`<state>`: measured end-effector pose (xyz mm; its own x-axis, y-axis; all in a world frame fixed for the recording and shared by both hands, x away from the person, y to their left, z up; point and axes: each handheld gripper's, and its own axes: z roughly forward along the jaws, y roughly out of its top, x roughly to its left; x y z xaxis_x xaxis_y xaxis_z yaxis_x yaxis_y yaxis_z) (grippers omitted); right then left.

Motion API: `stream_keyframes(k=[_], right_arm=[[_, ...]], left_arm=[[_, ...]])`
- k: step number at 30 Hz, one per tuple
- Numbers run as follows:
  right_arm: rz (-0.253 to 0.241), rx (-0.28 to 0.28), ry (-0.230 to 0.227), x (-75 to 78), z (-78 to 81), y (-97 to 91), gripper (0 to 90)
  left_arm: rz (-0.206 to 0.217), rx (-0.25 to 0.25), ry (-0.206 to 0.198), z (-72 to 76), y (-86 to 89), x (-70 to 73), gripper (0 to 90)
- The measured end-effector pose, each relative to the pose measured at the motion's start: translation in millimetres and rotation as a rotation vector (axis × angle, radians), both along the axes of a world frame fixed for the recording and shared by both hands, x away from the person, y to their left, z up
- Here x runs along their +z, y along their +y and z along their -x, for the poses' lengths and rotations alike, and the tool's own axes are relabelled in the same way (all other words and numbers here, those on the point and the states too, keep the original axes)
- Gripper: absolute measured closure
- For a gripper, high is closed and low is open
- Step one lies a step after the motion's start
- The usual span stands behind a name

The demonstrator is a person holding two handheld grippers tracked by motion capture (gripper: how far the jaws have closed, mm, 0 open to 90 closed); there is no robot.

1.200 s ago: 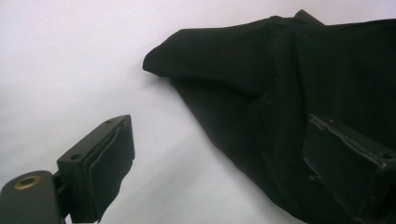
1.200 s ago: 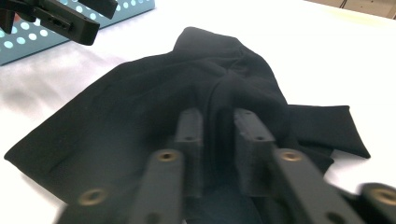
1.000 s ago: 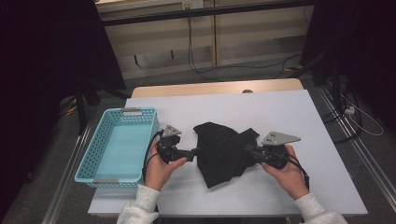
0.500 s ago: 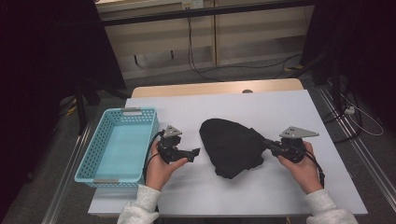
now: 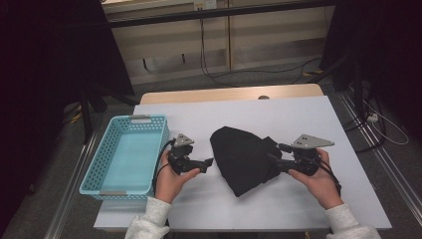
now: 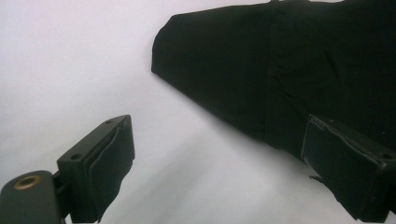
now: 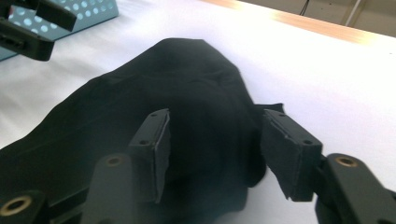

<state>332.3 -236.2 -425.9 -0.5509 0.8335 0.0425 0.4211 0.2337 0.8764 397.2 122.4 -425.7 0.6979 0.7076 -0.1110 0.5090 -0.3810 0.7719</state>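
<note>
High view: black cloth [image 5: 244,157] lies folded on the white table [image 5: 348,199], well right of the blue basket [image 5: 127,154]. Cloth is roughly wedge-shaped: broad rounded end toward the far side, narrowing to a point toward the person, so its long axis runs far-to-near w/ a slight lean; a small flap sticks out on its right edge. Left gripper [image 5: 211,162] sits between basket and cloth, tips aimed at cloth's left edge, just short of it. Left gripper view: jaws spread wide, nothing between the pads but bare table; cloth [image 6: 289,70] lies ahead, and behind the right-hand jaw. Right gripper [image 5: 271,158] is on the cloth's far side from the basket, at the flap. Right gripper view: jaws have just been opening, now parted approx halfway, cloth [image 7: 187,93] lying between and under them, pads not pressing on it. Basket corner [image 7: 93,9] shows beyond the cloth there.
</note>
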Motion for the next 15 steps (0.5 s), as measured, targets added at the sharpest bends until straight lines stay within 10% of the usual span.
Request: stream_keyframes(k=[7, 11, 12, 15], right_arm=[[0.027, 0.04, 0.016, -3.9, -0.1, 10.4, 41.2], [0.035, 0.043, 0.016, -7.5, -0.8, 11.7, 58.2], [0.027, 0.043, -0.008, -7.5, 0.2, 10.0, 83.1], [0.005, 0.044, -0.01, -6.6, 0.5, 9.0, 85.1]], left_arm=[[-0.002, -0.004, 0.002, 0.0, -0.7, -0.9, 9.3], [0.001, -0.003, 0.004, 0.5, -1.6, -1.4, 9.3], [-0.002, -0.004, 0.001, 0.5, -1.5, -1.1, 9.3], [-0.002, -0.005, 0.001, 0.3, -1.0, -0.5, 9.3]])
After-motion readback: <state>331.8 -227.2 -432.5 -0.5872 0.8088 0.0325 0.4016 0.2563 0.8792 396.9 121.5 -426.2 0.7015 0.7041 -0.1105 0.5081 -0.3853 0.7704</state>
